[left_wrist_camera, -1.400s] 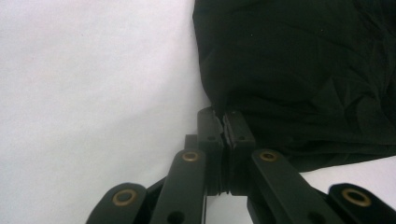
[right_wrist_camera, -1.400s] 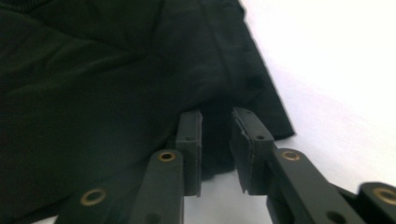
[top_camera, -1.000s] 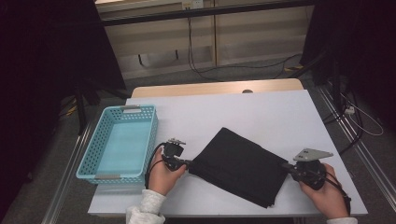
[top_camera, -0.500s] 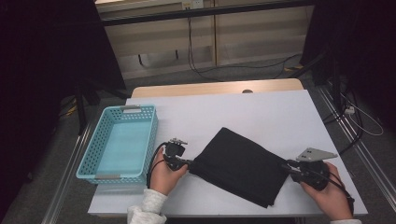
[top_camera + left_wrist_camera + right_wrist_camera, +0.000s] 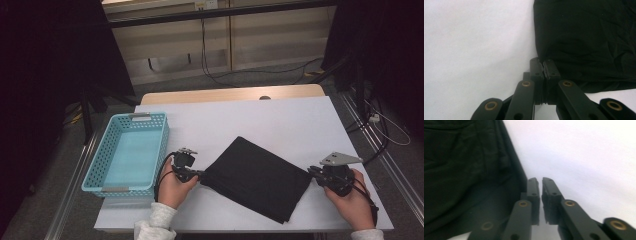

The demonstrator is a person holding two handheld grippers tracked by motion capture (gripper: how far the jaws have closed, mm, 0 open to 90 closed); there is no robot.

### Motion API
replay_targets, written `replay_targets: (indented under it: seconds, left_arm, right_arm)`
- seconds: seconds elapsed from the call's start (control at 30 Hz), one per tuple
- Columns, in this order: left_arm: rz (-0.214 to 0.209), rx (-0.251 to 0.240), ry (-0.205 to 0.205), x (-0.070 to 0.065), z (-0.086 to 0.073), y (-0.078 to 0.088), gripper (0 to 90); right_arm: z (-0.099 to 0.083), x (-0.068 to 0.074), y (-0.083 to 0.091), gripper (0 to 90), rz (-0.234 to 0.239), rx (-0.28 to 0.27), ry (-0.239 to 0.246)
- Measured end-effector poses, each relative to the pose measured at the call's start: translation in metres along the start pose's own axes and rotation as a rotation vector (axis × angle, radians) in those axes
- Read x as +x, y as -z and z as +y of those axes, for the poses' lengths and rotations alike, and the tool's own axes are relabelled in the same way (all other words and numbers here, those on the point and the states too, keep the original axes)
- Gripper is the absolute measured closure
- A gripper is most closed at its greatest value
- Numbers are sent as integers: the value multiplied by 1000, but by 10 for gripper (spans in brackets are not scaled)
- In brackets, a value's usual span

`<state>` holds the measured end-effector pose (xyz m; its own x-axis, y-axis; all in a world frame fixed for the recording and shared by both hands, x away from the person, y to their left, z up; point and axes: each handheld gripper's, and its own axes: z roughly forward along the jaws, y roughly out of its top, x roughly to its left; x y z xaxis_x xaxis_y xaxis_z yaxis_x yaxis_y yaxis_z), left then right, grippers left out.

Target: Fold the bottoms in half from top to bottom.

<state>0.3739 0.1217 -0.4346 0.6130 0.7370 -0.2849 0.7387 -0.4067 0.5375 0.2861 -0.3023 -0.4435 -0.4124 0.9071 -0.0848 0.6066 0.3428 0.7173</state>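
Observation:
A black folded cloth (image 5: 255, 177) lies flat on the white table (image 5: 280, 120), set at an angle. My left gripper (image 5: 200, 175) is shut on the cloth's left corner. In the left gripper view that gripper (image 5: 543, 62) has its jaws pressed together with the cloth's (image 5: 586, 37) edge pinched at the tips. My right gripper (image 5: 311, 172) sits at the cloth's right corner. Its jaws (image 5: 541, 182) have just been closing and stand a narrow slit apart. Nothing is between them, and the cloth (image 5: 469, 165) lies just to their left.
A light blue plastic basket (image 5: 100, 155) stands empty at the table's left edge, close to my left hand. Bare white tabletop stretches behind the cloth. Cables run across the floor beyond the table's far edge.
The right gripper has drawn slightly back to the right from the cloth's right corner. The left gripper and the cloth have stayed put.

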Motion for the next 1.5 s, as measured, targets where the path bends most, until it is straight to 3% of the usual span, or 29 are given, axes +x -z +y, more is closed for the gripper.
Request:
replay_targets:
  seconds: [0.07,0.13,0.23,0.37,0.47,0.57,0.6,0.63,0.67,0.7,0.73,0.83,1.03,1.13,1.2,1.3,1.43,1.5]
  left_arm:
    - [-3,-3,-4,0,0,0,877]
    - [-4,-8,0,0,0,0,876]
    - [-9,-10,-3,0,0,1,875]
    - [-8,-10,-2,0,-1,0,875]
    - [-8,-10,-1,1,-1,0,875]
    - [-10,-11,0,1,-1,0,874]
    - [-7,-13,0,1,-1,-1,874]
    - [-5,-11,-1,1,-1,-1,874]
    - [-5,-9,-2,1,-1,-1,874]
    - [-4,-10,-1,1,-1,-1,874]
    - [-2,-10,-2,1,-1,0,874]
    - [3,-21,0,2,0,2,875]
    - [-13,-28,-8,0,0,0,863]
    - [-1,-34,-20,-2,1,0,756]
    - [19,-59,-31,-2,3,3,599]
    - [19,-70,-28,-4,4,5,470]
    - [14,-36,-31,-2,1,-1,456]
    - [18,-23,-33,-2,-1,-2,466]
  right_arm:
    - [3,3,-1,741,-2,-8,6]
    - [9,10,-3,668,39,-29,19]
    - [17,21,-7,638,60,-30,47]
    - [26,27,-16,597,115,-50,14]
    - [27,32,-31,560,148,7,17]
    - [24,27,-38,498,144,5,-27]
    - [24,25,-39,586,149,8,-46]
    - [23,24,-39,668,188,8,-60]
    - [22,23,-40,681,218,3,-71]
    - [22,23,-39,773,221,4,-80]
    - [22,23,-39,817,257,5,-74]
    - [24,23,-32,834,241,29,-58]
    - [19,12,-13,835,221,18,-85]
    - [14,13,-15,818,220,41,-81]
    - [14,14,-15,753,200,39,-68]
    - [16,14,-14,600,174,16,-67]
    - [17,9,-15,474,131,-28,-85]
    - [16,7,-17,466,125,-29,-103]
